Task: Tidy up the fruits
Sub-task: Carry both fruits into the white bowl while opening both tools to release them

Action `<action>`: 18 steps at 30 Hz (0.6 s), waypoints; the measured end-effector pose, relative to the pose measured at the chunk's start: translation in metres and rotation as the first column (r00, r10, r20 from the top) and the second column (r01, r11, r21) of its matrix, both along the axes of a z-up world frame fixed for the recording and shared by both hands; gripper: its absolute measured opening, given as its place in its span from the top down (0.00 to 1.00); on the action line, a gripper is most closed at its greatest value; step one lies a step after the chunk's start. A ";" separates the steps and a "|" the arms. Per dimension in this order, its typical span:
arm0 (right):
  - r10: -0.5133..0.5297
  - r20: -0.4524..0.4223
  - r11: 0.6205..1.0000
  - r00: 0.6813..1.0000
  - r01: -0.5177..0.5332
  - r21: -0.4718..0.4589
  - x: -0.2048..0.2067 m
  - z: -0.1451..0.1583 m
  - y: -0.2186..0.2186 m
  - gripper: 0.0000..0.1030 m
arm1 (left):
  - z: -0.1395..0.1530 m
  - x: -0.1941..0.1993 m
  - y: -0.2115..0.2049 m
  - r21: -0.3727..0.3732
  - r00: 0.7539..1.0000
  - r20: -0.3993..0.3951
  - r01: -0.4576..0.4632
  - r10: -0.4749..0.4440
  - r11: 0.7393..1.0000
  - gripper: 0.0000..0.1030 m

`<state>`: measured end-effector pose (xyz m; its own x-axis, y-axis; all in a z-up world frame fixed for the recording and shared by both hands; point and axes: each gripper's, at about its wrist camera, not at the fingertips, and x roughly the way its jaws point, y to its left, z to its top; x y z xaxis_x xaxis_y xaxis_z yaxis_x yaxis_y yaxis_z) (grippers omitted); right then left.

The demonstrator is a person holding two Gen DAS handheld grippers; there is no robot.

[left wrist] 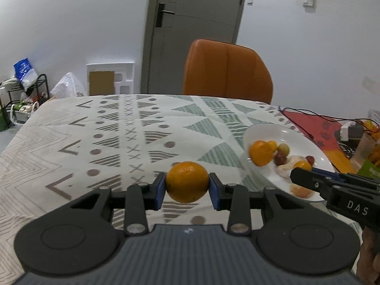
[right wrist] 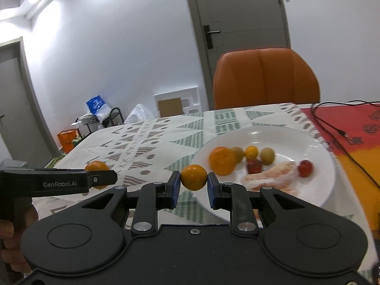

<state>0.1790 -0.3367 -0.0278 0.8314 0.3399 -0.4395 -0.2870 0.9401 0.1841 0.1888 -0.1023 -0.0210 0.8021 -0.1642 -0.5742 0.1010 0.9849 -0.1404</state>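
I hold a gripper in each hand above a table (left wrist: 71, 128) covered with a patterned cloth. My left gripper (left wrist: 187, 186) has its fingers closed partway on a large orange (left wrist: 187, 181), the blue pads pressing its two sides, lifted clear of the cloth near the middle of the near edge. My right gripper (right wrist: 193, 182) has its fingers closed partway on a smaller orange fruit (right wrist: 194, 177), also lifted, over the near left rim of a white plate (right wrist: 273, 133).

The plate sits toward the right side of the table, beside a red mat (right wrist: 351, 128) with a black cable (right wrist: 332, 121) lying across it. On the plate are another orange (right wrist: 222, 160), two greenish round fruits, a small yellow-orange one, two small red ones and some pale peeled segments; they are blurred, so I cannot name them more exactly. An orange chair (left wrist: 225, 71) stands at the far edge.

Both fruits look ready to be set down, I judge, though I cannot tell where each belongs. To do this well, I should lower each fruit until it rests on a bare spot before opening the fingers, because round fruit rolls. I should keep the two grippers apart, and keep the right one from nudging the fruit already lying on the plate.
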 end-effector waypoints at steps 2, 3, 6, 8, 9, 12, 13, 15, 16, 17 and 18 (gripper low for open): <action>-0.018 0.002 1.000 1.000 0.018 0.002 -0.002 0.000 -0.009 0.78 | 0.002 0.000 -0.009 0.002 1.000 0.006 0.018 -0.018 1.000 0.64; -0.025 0.003 1.000 1.000 0.025 0.003 -0.003 0.000 -0.012 0.78 | 0.002 0.000 -0.013 0.002 1.000 0.009 0.026 -0.026 1.000 0.64; -0.048 0.003 0.999 0.999 0.048 0.005 -0.006 -0.001 -0.023 0.78 | 0.004 0.000 -0.024 0.002 0.999 0.015 0.050 -0.050 0.999 0.64; -0.062 0.001 0.998 0.998 0.062 0.005 -0.008 -0.001 -0.029 0.78 | 0.005 0.000 -0.032 0.000 0.998 0.018 0.065 -0.065 0.998 0.64; -0.069 0.000 0.998 0.998 0.069 0.005 -0.009 -0.002 -0.032 0.78 | 0.005 0.000 -0.035 0.000 0.997 0.019 0.071 -0.071 0.997 0.64; -0.089 0.002 0.996 0.996 0.089 0.006 -0.012 -0.002 -0.041 0.78 | 0.005 0.002 -0.044 0.001 0.996 0.021 0.088 -0.088 0.996 0.64; -0.096 0.001 0.995 0.995 0.096 0.007 -0.012 -0.002 -0.044 0.78 | 0.005 0.003 -0.047 0.001 0.995 0.022 0.092 -0.092 0.996 0.64; -0.110 0.001 0.994 0.994 0.110 0.010 -0.014 -0.002 -0.050 0.78 | 0.005 0.004 -0.052 0.003 0.994 0.024 0.103 -0.103 0.995 0.64; -0.116 0.001 0.993 0.993 0.116 0.012 -0.014 -0.003 -0.053 0.78 | 0.005 0.005 -0.055 0.004 0.994 0.026 0.108 -0.108 0.994 0.64; -0.122 0.000 0.992 0.993 0.122 0.013 -0.015 -0.004 -0.056 0.78 | 0.005 0.006 -0.058 0.005 0.993 0.027 0.113 -0.113 0.994 0.64; -0.128 -0.003 0.992 0.992 0.128 0.014 -0.015 -0.004 -0.059 0.78 | 0.005 0.006 -0.061 0.006 0.993 0.028 0.117 -0.117 0.993 0.64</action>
